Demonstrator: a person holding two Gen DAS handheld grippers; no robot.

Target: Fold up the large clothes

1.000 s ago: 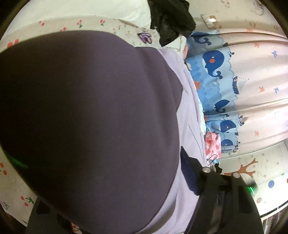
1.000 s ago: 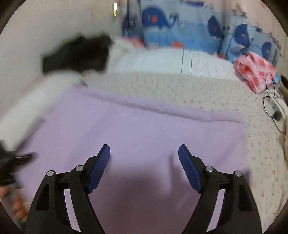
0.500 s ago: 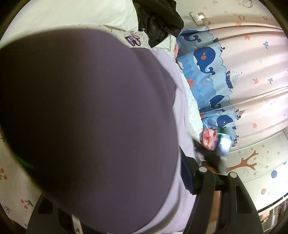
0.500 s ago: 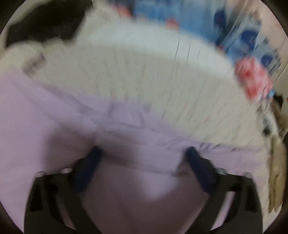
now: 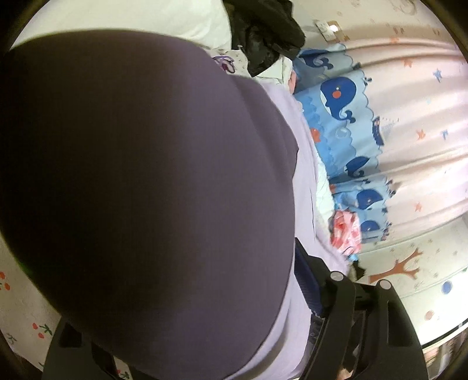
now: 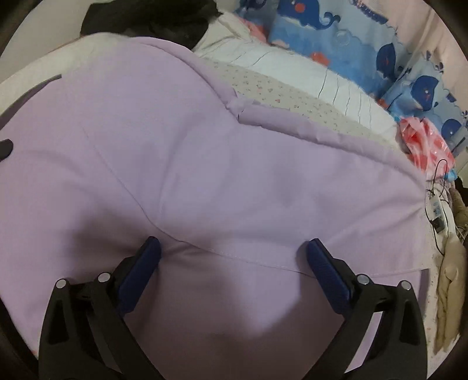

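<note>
A whale-print curtain (image 6: 415, 84) hangs at the back, blue below and pale pink with stars above (image 5: 409, 117). A white quilt (image 6: 307, 73) lies along its foot on the floral sheet (image 6: 286, 96). Dark clothing (image 6: 163, 20) is heaped in the far corner by a white pillow (image 5: 146, 14). A pink-and-red patterned bag (image 6: 427, 146) sits near the curtain, with a white charger and black cable (image 6: 435, 210) just beside it. A tree decal (image 5: 400, 267) shows on the wall.

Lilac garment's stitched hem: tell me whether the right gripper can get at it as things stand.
Probably yes. The right gripper is open, its jaws wide on either side of the hem of the lilac garment, with nothing between them and the cloth.
</note>
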